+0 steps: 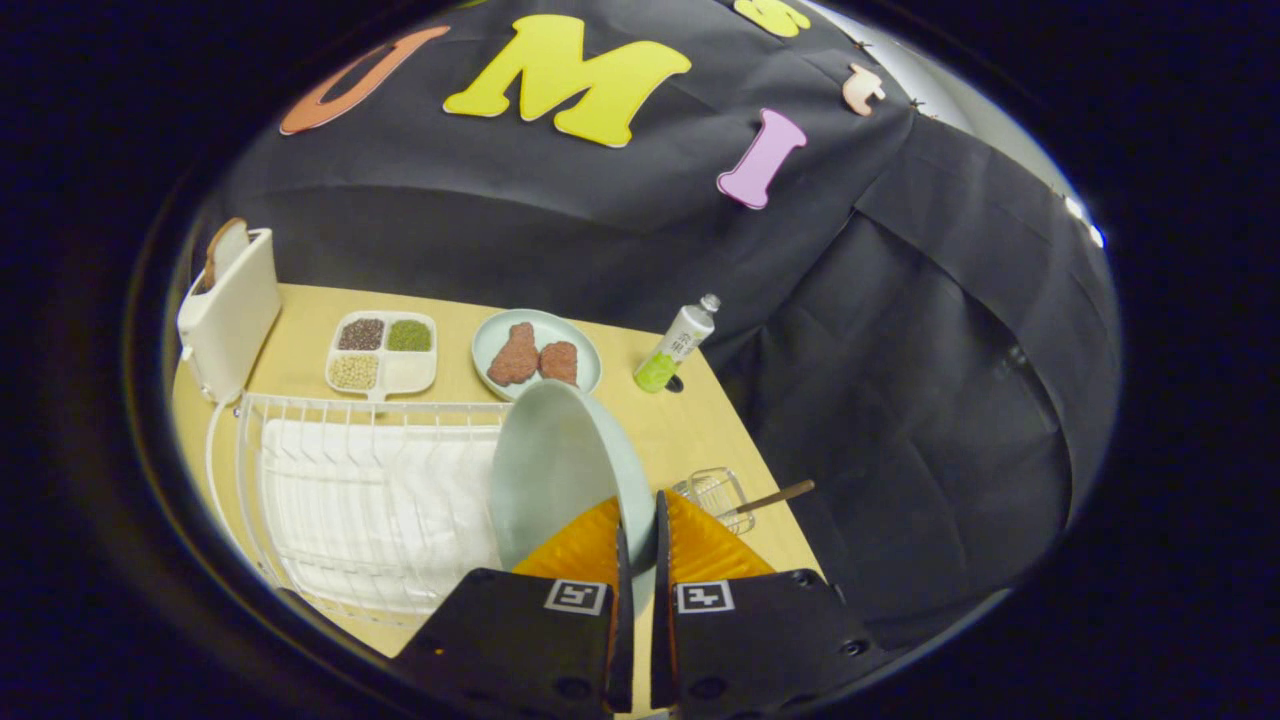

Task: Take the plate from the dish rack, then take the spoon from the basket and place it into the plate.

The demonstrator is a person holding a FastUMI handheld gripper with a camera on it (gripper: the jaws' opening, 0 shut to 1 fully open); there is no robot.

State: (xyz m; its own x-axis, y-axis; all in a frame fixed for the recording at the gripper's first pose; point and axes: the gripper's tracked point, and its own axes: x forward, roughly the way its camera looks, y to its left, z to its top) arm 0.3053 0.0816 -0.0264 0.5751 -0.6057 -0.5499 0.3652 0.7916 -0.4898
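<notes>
Gripper view: tool (637,535) clamped on plate (560,470) rim, plate upright at right end of dish rack (350,500). Lift clear of the wires; set flat toward 1 o'clock near basket (718,494).

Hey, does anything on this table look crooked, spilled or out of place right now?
Nothing is spilled or broken. The pale plate stands on edge, tilted, at the end of the white dish rack, because the gripper is shut on its rim. The bottle looks slanted, perhaps only from the fisheye lens.
</notes>
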